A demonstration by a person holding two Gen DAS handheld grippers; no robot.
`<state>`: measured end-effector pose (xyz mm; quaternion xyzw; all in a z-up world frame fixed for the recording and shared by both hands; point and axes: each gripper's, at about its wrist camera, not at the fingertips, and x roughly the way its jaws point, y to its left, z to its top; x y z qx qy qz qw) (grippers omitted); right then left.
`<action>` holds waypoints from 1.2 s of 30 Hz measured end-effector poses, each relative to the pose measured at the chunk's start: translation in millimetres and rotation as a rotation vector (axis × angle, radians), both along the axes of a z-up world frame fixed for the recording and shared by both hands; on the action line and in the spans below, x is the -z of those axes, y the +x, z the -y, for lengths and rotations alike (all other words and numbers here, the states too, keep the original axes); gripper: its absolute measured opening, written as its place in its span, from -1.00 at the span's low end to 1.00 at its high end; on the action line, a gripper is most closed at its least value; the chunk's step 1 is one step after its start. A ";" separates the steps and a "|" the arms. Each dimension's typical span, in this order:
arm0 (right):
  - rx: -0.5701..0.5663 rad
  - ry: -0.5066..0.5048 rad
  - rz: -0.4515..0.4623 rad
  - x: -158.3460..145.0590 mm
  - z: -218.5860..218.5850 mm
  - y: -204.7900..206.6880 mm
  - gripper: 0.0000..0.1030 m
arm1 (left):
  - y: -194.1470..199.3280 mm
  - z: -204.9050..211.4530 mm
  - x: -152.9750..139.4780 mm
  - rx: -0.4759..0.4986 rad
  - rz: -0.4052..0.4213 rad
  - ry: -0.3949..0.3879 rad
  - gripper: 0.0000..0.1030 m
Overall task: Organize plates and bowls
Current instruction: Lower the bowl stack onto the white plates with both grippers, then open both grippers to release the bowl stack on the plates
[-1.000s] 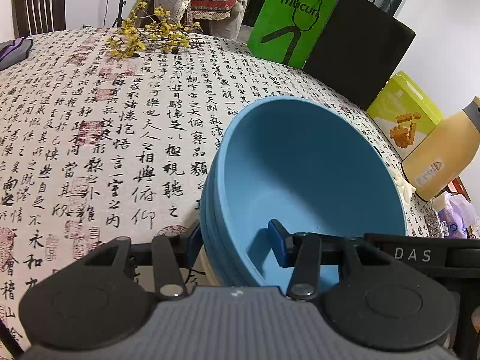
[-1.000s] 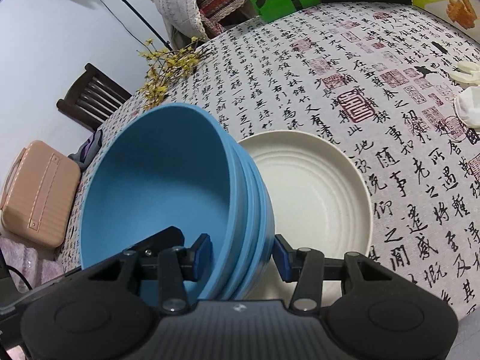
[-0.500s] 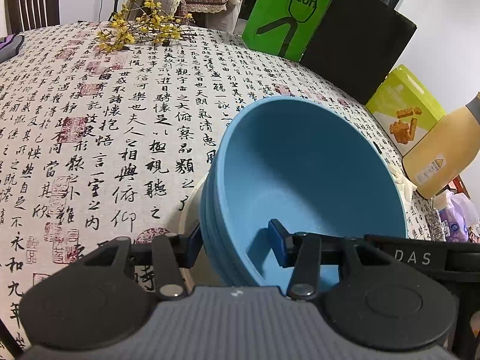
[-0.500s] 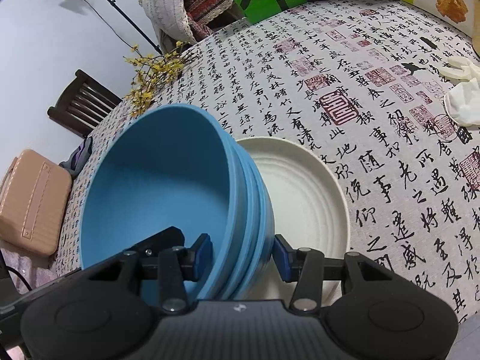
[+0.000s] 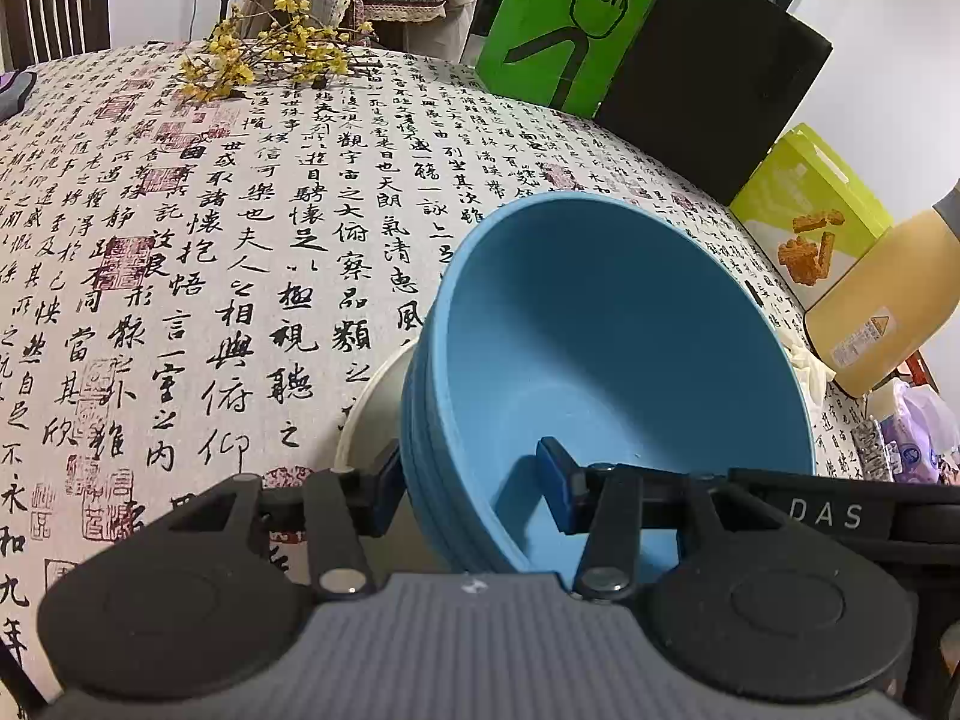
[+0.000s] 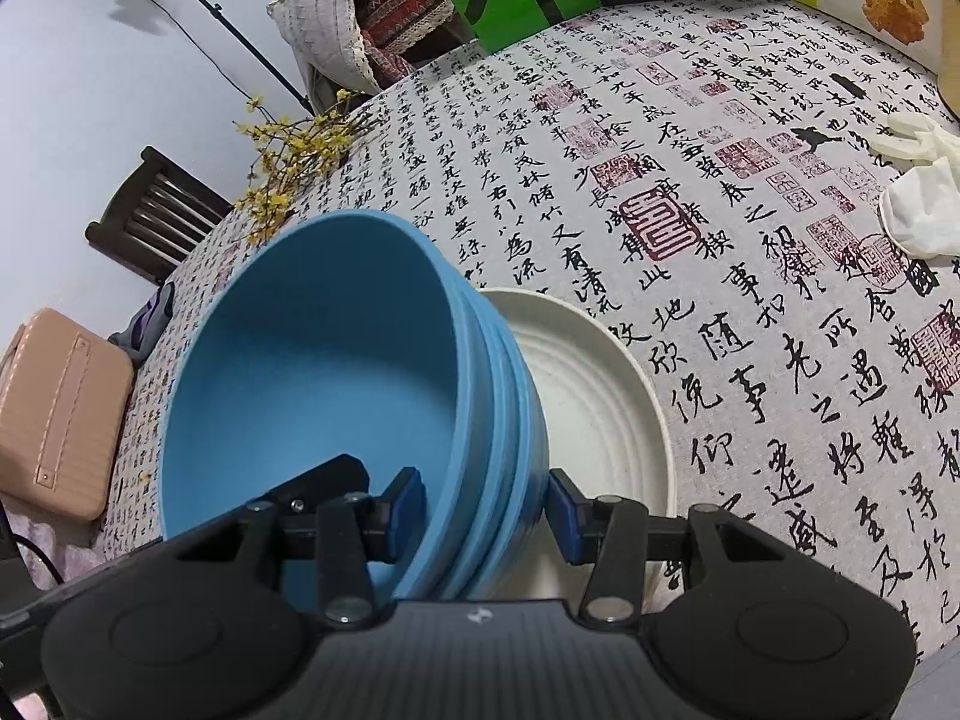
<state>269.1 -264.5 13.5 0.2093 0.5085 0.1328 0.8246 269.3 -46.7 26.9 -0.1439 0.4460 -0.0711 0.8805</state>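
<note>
Gripping stacked blue bowls [image 5: 624, 324], rim between both grippers' fingers [image 6: 405, 507]

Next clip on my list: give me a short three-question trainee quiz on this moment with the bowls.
1. True or false: both grippers clamp the rim of the blue bowl stack.
2. What lies under the stack? A) cream plate B) metal tray C) wooden board
3. What white item lies on the tablecloth far right in the right wrist view?

Key:
1. True: left gripper, right gripper.
2. A, cream plate.
3. White gloves.
</note>
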 end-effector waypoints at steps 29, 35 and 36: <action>0.013 0.015 0.082 -21.6 10.5 -25.8 0.35 | -30.6 -15.0 -26.5 -0.036 0.092 -0.005 0.77; 0.017 0.020 0.108 -26.0 14.6 -41.6 0.45 | -51.3 -14.9 -41.3 -0.053 0.160 0.019 0.93; 0.017 0.018 0.114 -27.1 15.2 -44.0 0.47 | -55.9 -14.4 -43.2 -0.056 0.169 0.022 0.94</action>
